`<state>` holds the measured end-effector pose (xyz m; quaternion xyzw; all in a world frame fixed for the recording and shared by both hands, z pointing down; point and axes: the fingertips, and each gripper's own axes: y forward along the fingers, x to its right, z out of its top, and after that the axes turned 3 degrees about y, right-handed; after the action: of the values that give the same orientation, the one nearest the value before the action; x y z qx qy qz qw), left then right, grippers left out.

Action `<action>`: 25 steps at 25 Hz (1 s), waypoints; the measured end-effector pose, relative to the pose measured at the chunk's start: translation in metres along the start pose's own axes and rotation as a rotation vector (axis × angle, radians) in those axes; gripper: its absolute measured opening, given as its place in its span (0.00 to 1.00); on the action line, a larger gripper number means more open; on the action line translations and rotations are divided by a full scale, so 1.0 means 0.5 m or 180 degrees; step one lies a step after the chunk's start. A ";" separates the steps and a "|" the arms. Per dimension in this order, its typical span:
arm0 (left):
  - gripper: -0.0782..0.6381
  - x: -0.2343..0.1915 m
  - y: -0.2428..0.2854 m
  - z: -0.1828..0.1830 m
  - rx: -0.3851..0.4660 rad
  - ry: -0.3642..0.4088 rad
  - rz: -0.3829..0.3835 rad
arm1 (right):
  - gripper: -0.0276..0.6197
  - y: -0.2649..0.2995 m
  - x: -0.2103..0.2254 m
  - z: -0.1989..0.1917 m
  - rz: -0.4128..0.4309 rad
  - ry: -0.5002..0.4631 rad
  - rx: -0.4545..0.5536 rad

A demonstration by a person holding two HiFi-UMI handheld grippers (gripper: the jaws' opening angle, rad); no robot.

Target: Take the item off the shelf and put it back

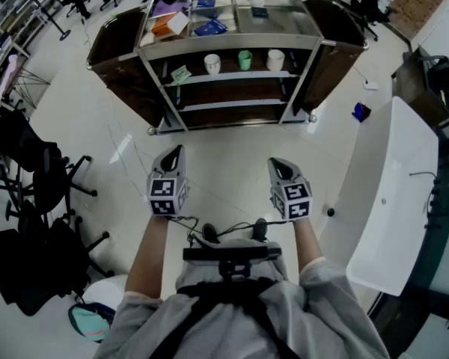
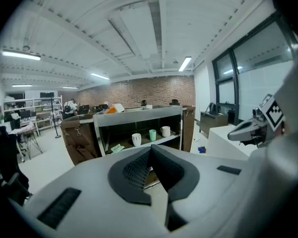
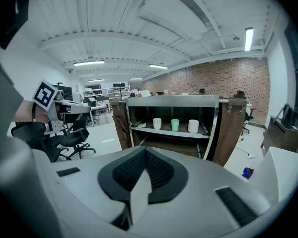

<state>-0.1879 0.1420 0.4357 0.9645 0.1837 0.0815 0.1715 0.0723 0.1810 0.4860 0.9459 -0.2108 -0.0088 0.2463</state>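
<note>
The person stands facing a metal shelf cart on the far side of a pale floor, with both grippers held low in front of the body and well apart from the cart; the left gripper has its jaws pressed together with nothing between them; the right gripper, level with it on the right, also shows its dark pads meeting in a ridge, empty. Both point towards the cart and slightly down.

On the cart's middle shelf three cups stand upright in a row, apart from one another: a left white cup, a green cup in the middle, and a right white cup; neither gripper is near them. A small green card lies on the same shelf at the far left. The top tray holds several small packets, orange and blue, too small to tell further.

Brown bags hang on both ends of the cart; black office chairs stand at the left; a white table runs along the right, with a small blue thing on the floor just beyond it.
</note>
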 end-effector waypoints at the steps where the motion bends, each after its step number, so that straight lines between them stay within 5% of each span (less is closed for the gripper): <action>1: 0.12 -0.008 -0.012 -0.001 0.0068 -0.0080 0.0026 | 0.06 -0.001 -0.005 0.007 0.0002 0.0025 0.0036; 5: 0.12 -0.041 -0.048 -0.013 0.0244 -0.0342 0.0114 | 0.06 0.001 -0.020 0.030 0.0000 0.0127 0.0187; 12: 0.12 -0.102 -0.073 -0.046 0.0217 -0.0430 0.0152 | 0.06 0.022 -0.059 0.035 -0.0024 0.0190 0.0211; 25: 0.12 -0.204 -0.091 -0.071 0.0225 -0.0188 -0.0105 | 0.06 0.078 -0.182 0.028 -0.0221 0.0317 0.0329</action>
<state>-0.3043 0.1535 0.4424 0.9687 0.1972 0.0437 0.1440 -0.0279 0.1806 0.4837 0.9634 -0.1655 0.0406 0.2069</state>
